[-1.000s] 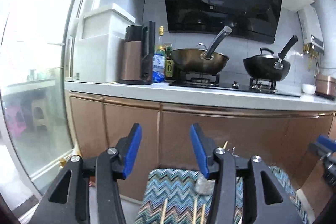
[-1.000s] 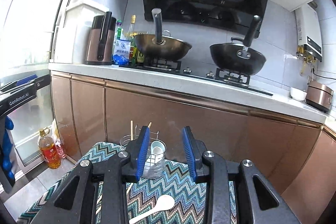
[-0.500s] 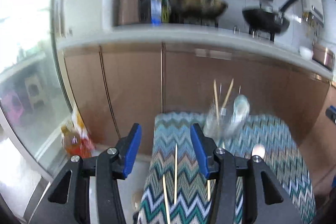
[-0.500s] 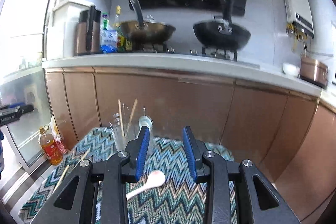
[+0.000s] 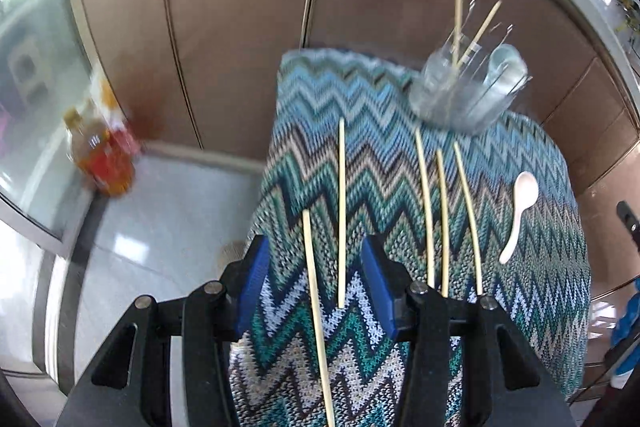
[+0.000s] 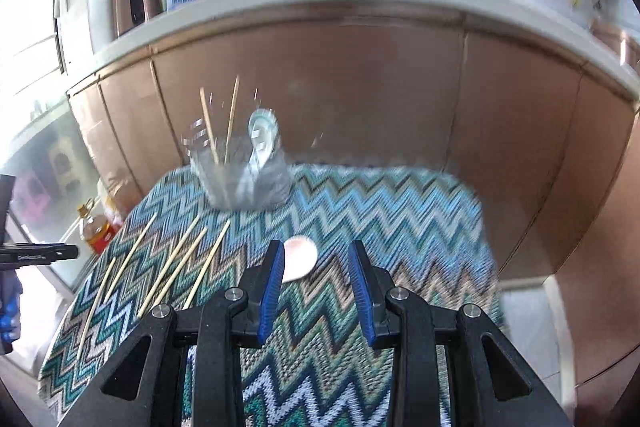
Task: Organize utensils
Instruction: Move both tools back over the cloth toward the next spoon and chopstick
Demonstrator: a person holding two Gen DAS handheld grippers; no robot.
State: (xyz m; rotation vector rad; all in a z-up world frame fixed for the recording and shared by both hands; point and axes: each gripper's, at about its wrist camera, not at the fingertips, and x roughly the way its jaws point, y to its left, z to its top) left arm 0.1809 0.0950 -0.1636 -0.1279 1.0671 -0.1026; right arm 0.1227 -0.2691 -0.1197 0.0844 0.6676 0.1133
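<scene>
Our left claw (image 5: 310,291) hangs open and empty over two chopsticks (image 5: 341,211) running lengthwise up the frame between its jaws. Our right claw (image 6: 316,291), narrower and empty, has the spoon (image 6: 298,261) at its left pad.

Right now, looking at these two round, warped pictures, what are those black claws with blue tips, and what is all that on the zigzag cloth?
No robot here: a person holds one two-finger gripper in each hand, and each carries a wide-angle camera looking along its fingers. One picture is from the left gripper, the other from the right gripper. Both stand open and hold nothing. On the zigzag cloth lie five loose chopsticks and a white spoon. At the far end stands a wire utensil holder, already containing two chopsticks and a pale spoon.
</scene>
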